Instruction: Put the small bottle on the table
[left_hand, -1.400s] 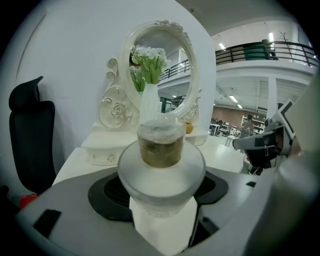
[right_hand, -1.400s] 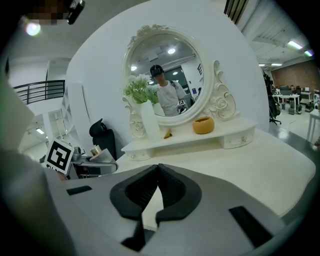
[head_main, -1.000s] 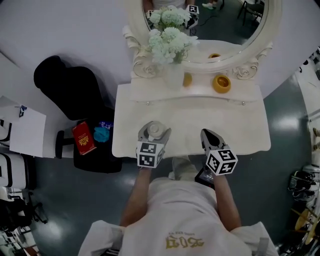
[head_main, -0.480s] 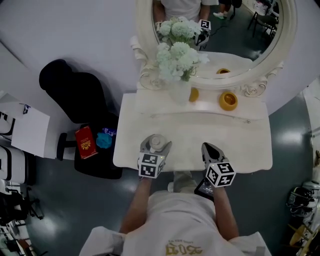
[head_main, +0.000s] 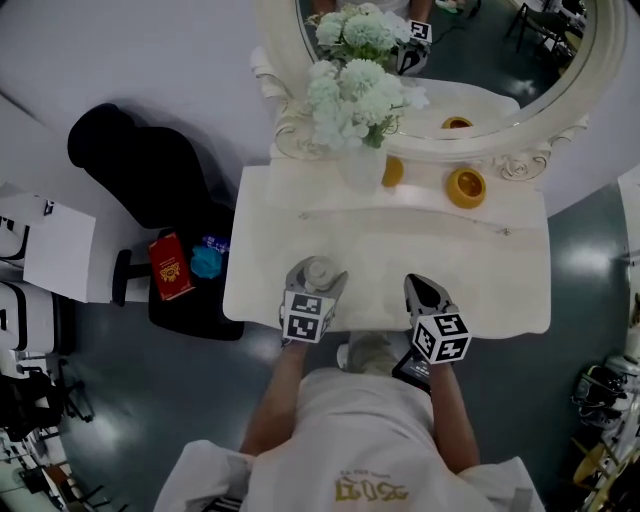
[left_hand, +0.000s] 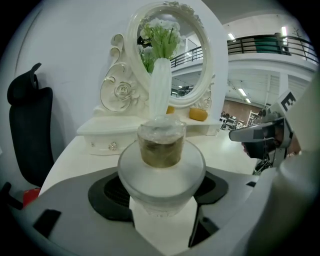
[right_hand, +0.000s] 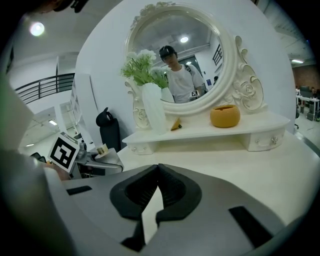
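Holding the bottle (left_hand: 161, 145), the left gripper (head_main: 317, 273) risks toppling it off the table (head_main: 400, 250) edge just behind; right gripper (head_main: 422, 287) clenched, empty.

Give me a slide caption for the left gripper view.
Left gripper holds the small bottle over the white dressing table, mirror ahead.

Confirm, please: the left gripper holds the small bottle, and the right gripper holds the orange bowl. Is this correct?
Not fully. The left gripper does hold the small bottle, but the right gripper holds nothing: the right gripper view shows its jaws shut and empty. The orange bowl stands on the shelf under the mirror.
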